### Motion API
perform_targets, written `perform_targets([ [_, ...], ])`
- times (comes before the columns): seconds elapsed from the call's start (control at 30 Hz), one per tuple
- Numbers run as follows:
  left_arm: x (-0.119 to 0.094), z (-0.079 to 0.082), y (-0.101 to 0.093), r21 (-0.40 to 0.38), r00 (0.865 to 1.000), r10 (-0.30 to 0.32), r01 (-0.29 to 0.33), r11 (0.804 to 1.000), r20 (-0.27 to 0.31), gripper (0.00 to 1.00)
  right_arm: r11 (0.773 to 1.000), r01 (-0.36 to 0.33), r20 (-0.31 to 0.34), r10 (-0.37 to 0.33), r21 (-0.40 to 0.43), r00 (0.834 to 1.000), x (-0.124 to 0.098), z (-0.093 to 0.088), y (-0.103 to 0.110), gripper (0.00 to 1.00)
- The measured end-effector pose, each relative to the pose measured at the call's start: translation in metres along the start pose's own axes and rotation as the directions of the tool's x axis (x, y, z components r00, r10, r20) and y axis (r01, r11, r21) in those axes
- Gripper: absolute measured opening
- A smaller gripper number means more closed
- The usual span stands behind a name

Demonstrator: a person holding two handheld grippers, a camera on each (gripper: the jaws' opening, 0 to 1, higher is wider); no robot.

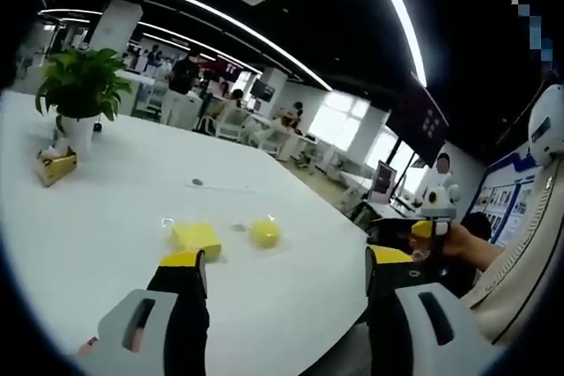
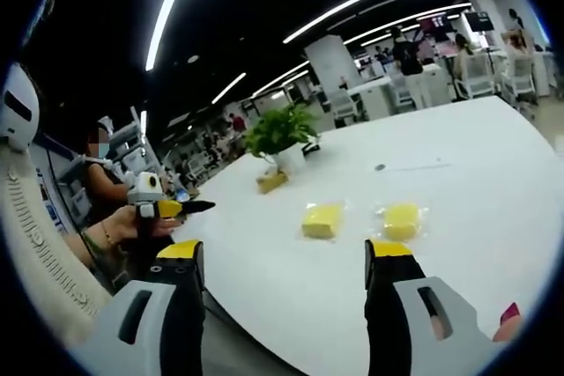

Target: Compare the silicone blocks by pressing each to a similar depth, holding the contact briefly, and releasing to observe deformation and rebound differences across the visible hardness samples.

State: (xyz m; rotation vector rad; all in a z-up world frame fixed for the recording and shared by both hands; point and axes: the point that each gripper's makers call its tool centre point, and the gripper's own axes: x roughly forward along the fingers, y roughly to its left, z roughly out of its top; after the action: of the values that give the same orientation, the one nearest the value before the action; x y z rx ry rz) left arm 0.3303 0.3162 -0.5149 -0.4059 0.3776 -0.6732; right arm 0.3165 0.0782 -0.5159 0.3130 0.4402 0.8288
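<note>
In the left gripper view my left claw [image 1: 286, 263] gapes wide, gripping nothing, above the white table [image 1: 106, 235], two yellow silicone blocks [image 1: 196, 237] [image 1: 264, 232] lying just ahead. In the right gripper view my right claw [image 2: 286, 257] is likewise spread and empty, both blocks [image 2: 322, 219] [image 2: 402, 220] beyond its tips.

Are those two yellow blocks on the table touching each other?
Apart. The right gripper view shows bare white table between the left yellow block and the right yellow block.
</note>
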Motion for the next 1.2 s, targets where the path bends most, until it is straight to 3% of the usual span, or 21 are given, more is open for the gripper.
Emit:
perform_targets([
  [0.23, 0.012, 0.008, 0.003, -0.028, 0.999, -0.045, 0.045, 0.999, -0.005, 0.76, 1.000, 0.023, -0.015, -0.022, 0.020, 1.000, 0.005, -0.005, -0.012, 0.69],
  [0.3, 0.015, 0.004, 0.007, -0.017, 0.998, -0.049, 0.048, 0.999, -0.035, 0.77, 0.999, 0.038, -0.019, -0.037, 0.020, 0.999, 0.006, -0.006, -0.017, 0.69],
  [0.57, 0.032, 0.005, 0.035, -0.051, 0.997, -0.030, 0.027, 0.998, -0.065, 0.76, 0.997, 0.066, -0.025, -0.065, 0.038, 0.998, 0.012, -0.003, -0.031, 0.69],
  [0.8, 0.048, 0.023, 0.060, -0.114, 1.000, -0.016, 0.015, 0.993, -0.008, 0.75, 0.995, 0.087, -0.045, -0.085, 0.045, 0.995, 0.016, -0.006, -0.040, 0.68],
  [1.0, 0.065, 0.030, 0.078, -0.145, 0.999, -0.035, 0.034, 0.989, 0.000, 0.74, 0.993, 0.099, -0.063, -0.096, 0.056, 0.993, 0.019, -0.011, -0.045, 0.68],
  [1.2, 0.080, 0.038, 0.106, -0.230, 0.999, -0.007, 0.018, 0.973, 0.049, 0.74, 0.992, 0.110, -0.080, -0.105, 0.067, 0.991, 0.022, -0.015, -0.050, 0.68],
])
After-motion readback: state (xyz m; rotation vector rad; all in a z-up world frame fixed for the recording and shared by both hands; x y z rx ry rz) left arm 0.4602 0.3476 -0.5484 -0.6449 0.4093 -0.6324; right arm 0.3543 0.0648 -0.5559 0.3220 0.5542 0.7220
